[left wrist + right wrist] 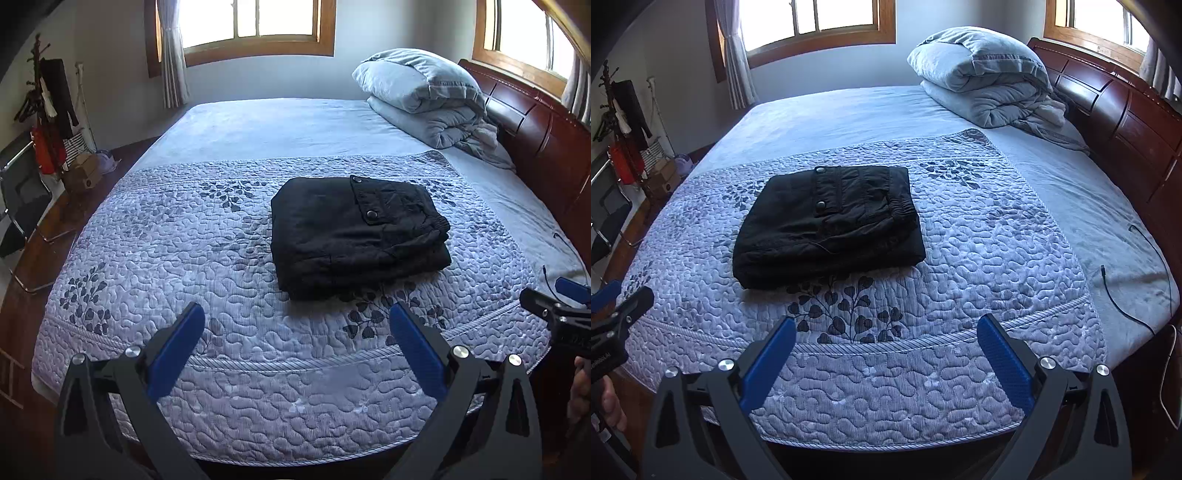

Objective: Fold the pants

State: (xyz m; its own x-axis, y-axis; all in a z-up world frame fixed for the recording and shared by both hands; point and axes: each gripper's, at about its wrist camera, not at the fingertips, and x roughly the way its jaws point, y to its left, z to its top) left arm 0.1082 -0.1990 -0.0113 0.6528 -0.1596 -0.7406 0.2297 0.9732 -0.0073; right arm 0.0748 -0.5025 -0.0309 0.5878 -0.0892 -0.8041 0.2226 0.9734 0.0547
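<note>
Right gripper [561, 306] cut off by frame edge; pants' [354, 236] inner layers hidden

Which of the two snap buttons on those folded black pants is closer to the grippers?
The lower snap button, at the pocket flap's near corner. The other snap button sits at the flap's far edge, toward the window.

Left black two-finger gripper with blue ribbed pads [297, 321]: jaws spread wide, nothing between them, tips in the air. Right black two-finger gripper with blue ribbed pads [886, 334]: same pose, jaws wide apart, nothing held. The two sit side by side at about the same height; each shows at the edge of the other's view. Left view catches the right gripper's finger tip far right, right view catches the left one far left. Bare fingers of the person's left hand [611, 404] wrap the left handle.
</note>
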